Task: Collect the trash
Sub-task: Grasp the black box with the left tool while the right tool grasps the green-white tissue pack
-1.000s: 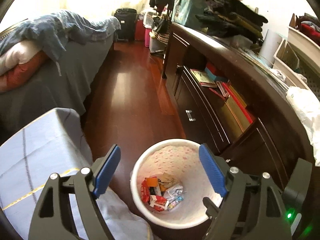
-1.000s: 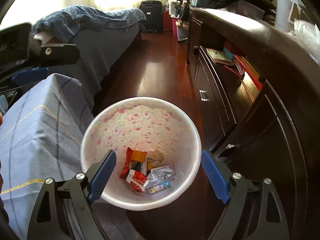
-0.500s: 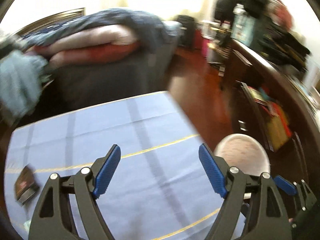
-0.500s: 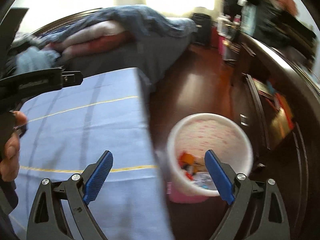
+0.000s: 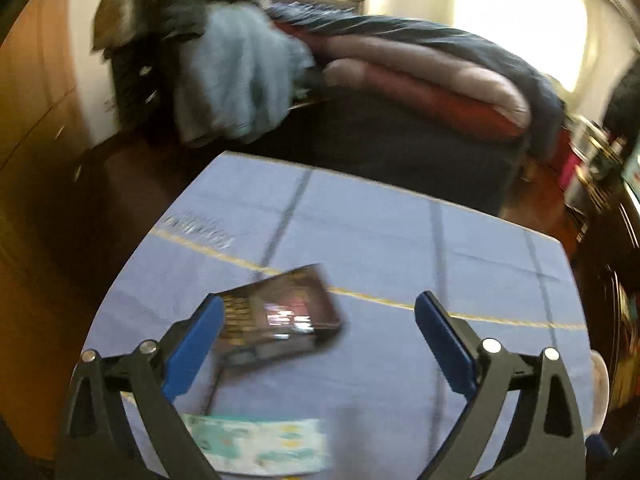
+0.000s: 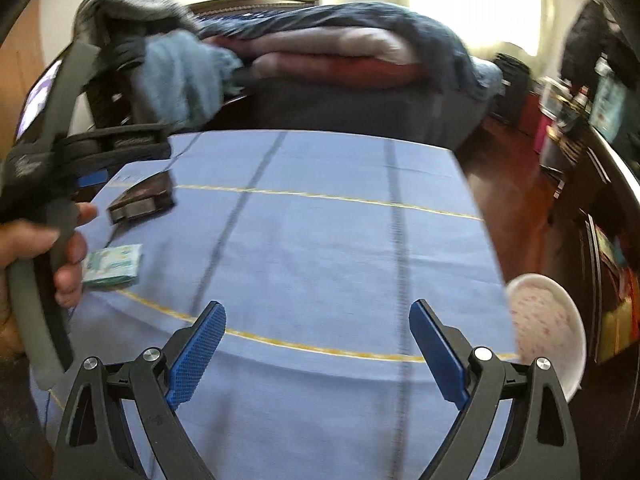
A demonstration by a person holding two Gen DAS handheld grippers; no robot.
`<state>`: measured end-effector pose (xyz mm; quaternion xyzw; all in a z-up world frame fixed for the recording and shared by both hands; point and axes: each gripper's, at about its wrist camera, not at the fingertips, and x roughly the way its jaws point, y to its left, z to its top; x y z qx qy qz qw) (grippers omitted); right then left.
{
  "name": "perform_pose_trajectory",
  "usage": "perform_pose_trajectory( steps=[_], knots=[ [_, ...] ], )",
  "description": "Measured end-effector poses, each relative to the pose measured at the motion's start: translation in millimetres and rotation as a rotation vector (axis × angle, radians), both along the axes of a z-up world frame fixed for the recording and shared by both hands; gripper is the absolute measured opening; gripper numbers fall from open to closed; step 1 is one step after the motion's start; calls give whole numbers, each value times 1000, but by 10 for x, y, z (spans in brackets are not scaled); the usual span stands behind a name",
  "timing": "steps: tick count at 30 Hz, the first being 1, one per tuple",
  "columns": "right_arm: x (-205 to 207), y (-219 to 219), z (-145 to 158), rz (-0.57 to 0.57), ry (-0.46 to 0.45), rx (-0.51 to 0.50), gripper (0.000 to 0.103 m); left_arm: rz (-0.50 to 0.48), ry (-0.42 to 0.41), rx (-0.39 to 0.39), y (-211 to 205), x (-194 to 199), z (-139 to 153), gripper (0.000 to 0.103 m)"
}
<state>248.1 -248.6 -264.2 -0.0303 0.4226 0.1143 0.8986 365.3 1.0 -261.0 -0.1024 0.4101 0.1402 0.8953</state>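
Note:
A dark flat box (image 5: 280, 316) lies on the blue tablecloth (image 5: 400, 240); it also shows in the right wrist view (image 6: 142, 199). A pale green tissue pack (image 5: 260, 446) lies nearer; it also shows in the right wrist view (image 6: 114, 264). My left gripper (image 5: 316, 344) is open and empty just above the cloth, the box by its left finger. My right gripper (image 6: 318, 350) is open and empty over the cloth (image 6: 320, 240). The white bin with pink specks (image 6: 548, 320) stands off the table's right edge. The left gripper shows at left in the right wrist view (image 6: 92, 178).
A bed with piled bedding (image 6: 340, 52) lies behind the table. A light blue cloth (image 5: 236, 84) hangs at back left. A dark cabinet (image 6: 600, 208) runs along the right, with red wooden floor (image 6: 508, 184) between.
Both grippers have swung left, away from the bin and over the blue table. The dark box and tissue pack have come into view. Both stay open.

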Motion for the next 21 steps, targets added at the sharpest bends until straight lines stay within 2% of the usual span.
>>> perform_pose_trajectory(
  steps=[4, 10, 13, 15, 21],
  knots=[
    [23, 343, -44, 62, 17, -7, 93, 31, 57, -10, 207, 142, -206, 97],
    [65, 612, -98, 106, 34, -32, 93, 26, 107, 13, 205, 317, -406, 97],
    [84, 687, -122, 113, 43, -44, 93, 19, 113, 1, 247, 371, -478, 97],
    [93, 728, -132, 119, 47, -47, 93, 4, 117, -9, 268, 374, -515, 92],
    [107, 861, -145, 135, 50, -60, 93, -15, 95, -47, 377, 327, -515, 90]
  ],
)
